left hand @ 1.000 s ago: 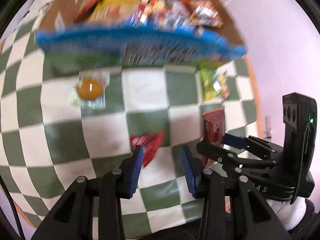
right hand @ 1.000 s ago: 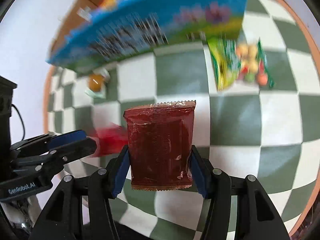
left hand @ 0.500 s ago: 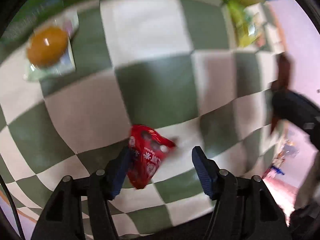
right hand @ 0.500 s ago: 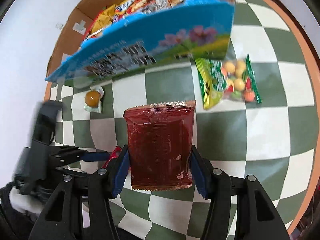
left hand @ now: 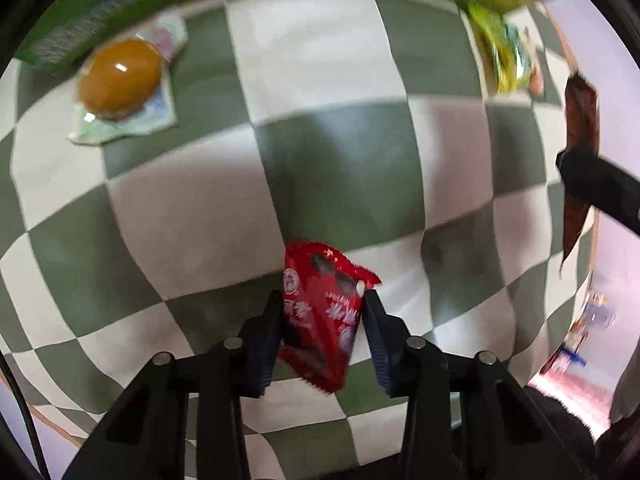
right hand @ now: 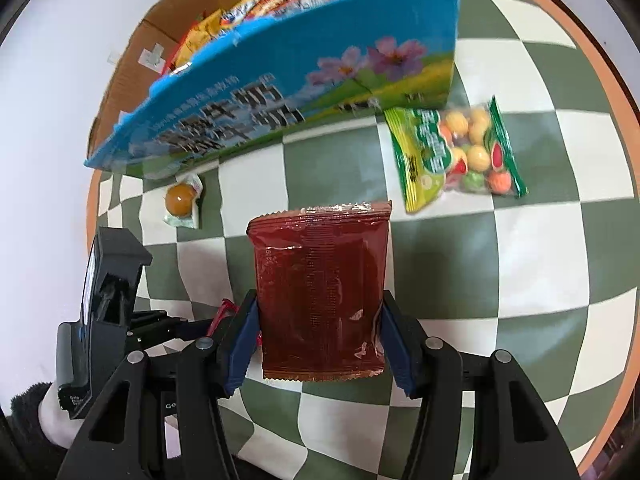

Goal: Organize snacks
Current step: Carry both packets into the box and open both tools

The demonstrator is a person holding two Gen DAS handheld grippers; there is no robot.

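Observation:
My left gripper point(left hand: 322, 332) is shut on a small red snack packet point(left hand: 322, 312) low over the green-and-white checked tablecloth point(left hand: 192, 216). My right gripper point(right hand: 318, 328) is shut on a dark red flat packet point(right hand: 320, 296) and holds it upright above the cloth; that packet also shows at the right edge of the left wrist view point(left hand: 580, 152). The left gripper point(right hand: 120, 316) sits low at the left in the right wrist view. An open cardboard box point(right hand: 280, 92) with a blue printed side holds several snacks at the back.
A wrapped orange jelly cup point(left hand: 120, 80) lies on the cloth in front of the box's left end, also seen in the right wrist view point(right hand: 182, 200). A green bag of fruit candies point(right hand: 456, 152) lies by the box's right corner. The table's orange rim point(right hand: 600, 92) curves along the right.
My left gripper dropped to the cloth, moved onto the small red packet and closed its jaws on it. My right gripper kept its hold on the dark red packet and rose a little.

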